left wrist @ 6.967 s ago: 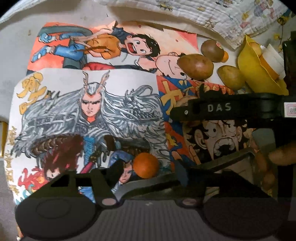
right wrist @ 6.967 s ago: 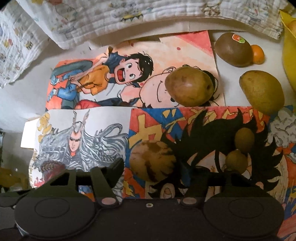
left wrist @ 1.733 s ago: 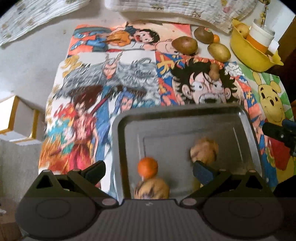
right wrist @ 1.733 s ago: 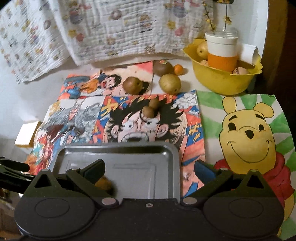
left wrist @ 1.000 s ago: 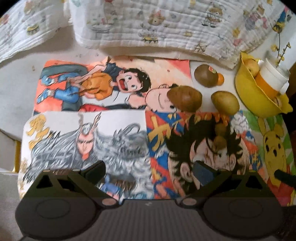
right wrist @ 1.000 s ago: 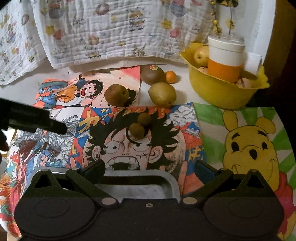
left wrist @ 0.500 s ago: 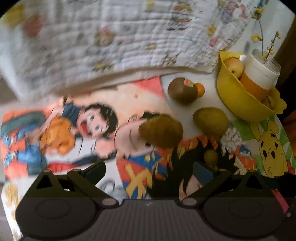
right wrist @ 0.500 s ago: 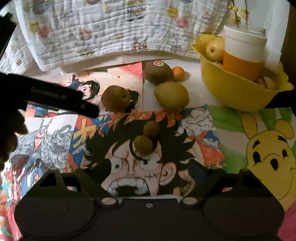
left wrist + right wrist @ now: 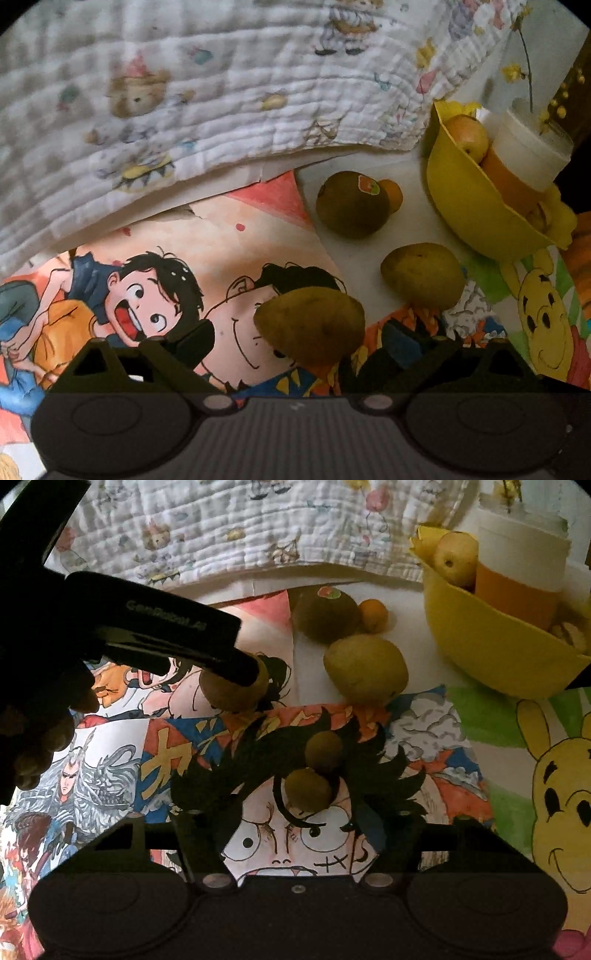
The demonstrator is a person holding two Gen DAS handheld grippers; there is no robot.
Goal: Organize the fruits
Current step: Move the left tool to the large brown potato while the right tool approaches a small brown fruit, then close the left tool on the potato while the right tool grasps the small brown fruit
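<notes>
The left hand-held gripper (image 9: 295, 338) is hanging over the cartoon posters (image 9: 229, 258) with its jaws spread wide, the brown pear (image 9: 310, 325) sitting between its fingers but not pinched. The right hand-held gripper (image 9: 291, 834) is hovering open too, with nothing in it, just short of 2 small kiwis (image 9: 314, 775) that are touching each other on the drawn face. Beyond them, a yellow-green pear (image 9: 365, 668) is lying near a stickered kiwi (image 9: 327, 614), which is touching a small orange fruit (image 9: 373, 616). A yellow bowl (image 9: 491, 653) on the right is holding an apple (image 9: 455, 556) and a white-and-orange cup (image 9: 517, 572). A printed quilt (image 9: 221, 92) is draping across the back.
</notes>
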